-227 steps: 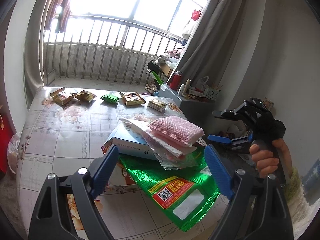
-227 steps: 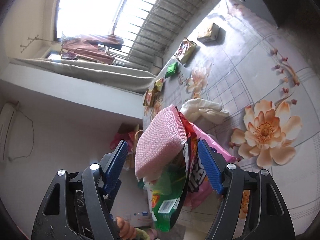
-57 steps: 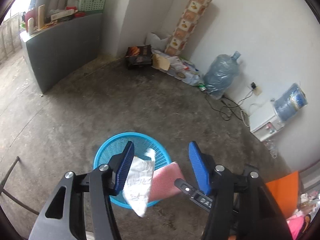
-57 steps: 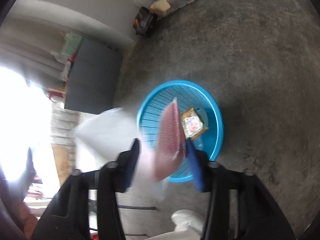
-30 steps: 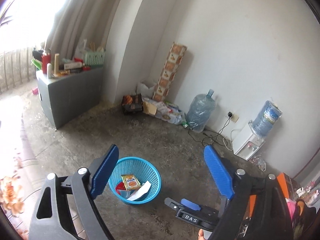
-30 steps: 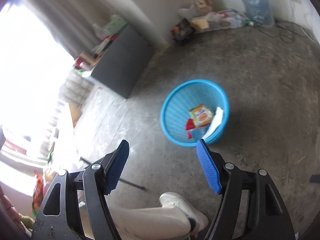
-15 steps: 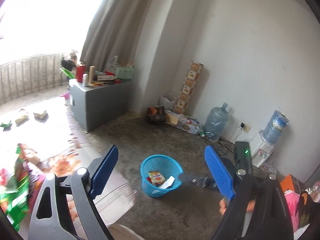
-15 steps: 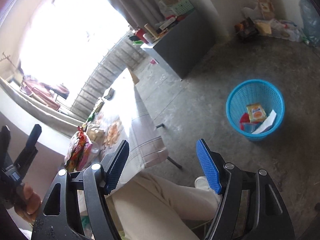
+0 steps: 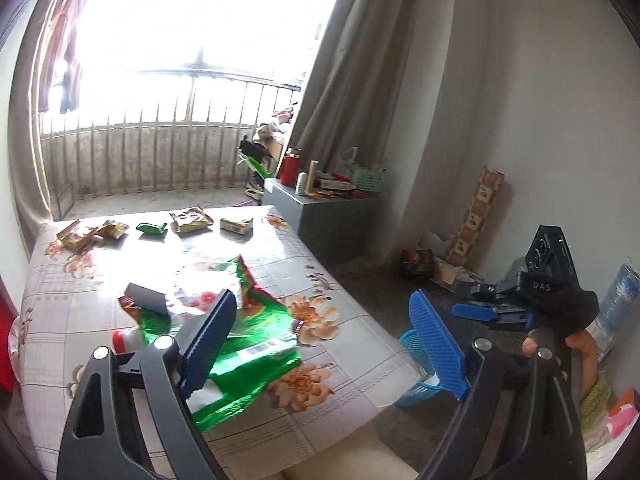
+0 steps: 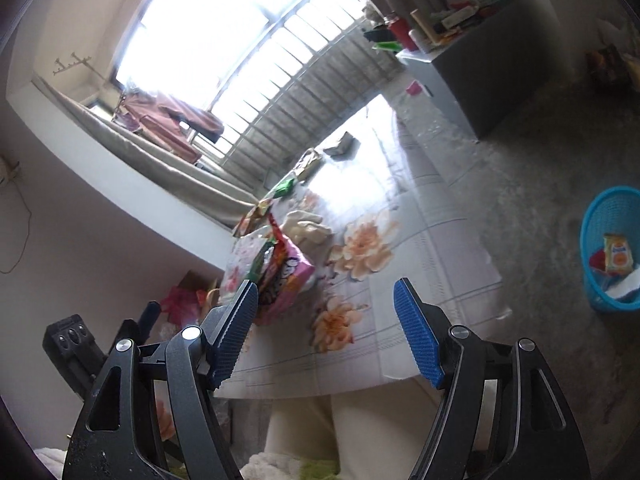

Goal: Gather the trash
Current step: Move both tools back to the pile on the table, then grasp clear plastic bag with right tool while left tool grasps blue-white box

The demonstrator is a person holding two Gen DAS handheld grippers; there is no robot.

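My left gripper is open and empty above the near edge of the floral-cloth table. A crumpled green wrapper lies just beyond its left finger, with a grey box behind it. Several small wrappers lie at the table's far end. My right gripper is open and empty; a pink snack bag lies on the table past its left finger. The blue trash basket stands on the floor at the right, holding wrappers. Its rim also shows in the left wrist view.
A grey cabinet with bottles stands beyond the table by the curtain. Water jugs and clutter line the right wall. The right gripper's body and hand show at the right. White gloves lie on the table. My pale trouser legs are below.
Both grippers dropped the pink sponge and wrappers into the blue basket, opened, and swung back from the basket to the table.
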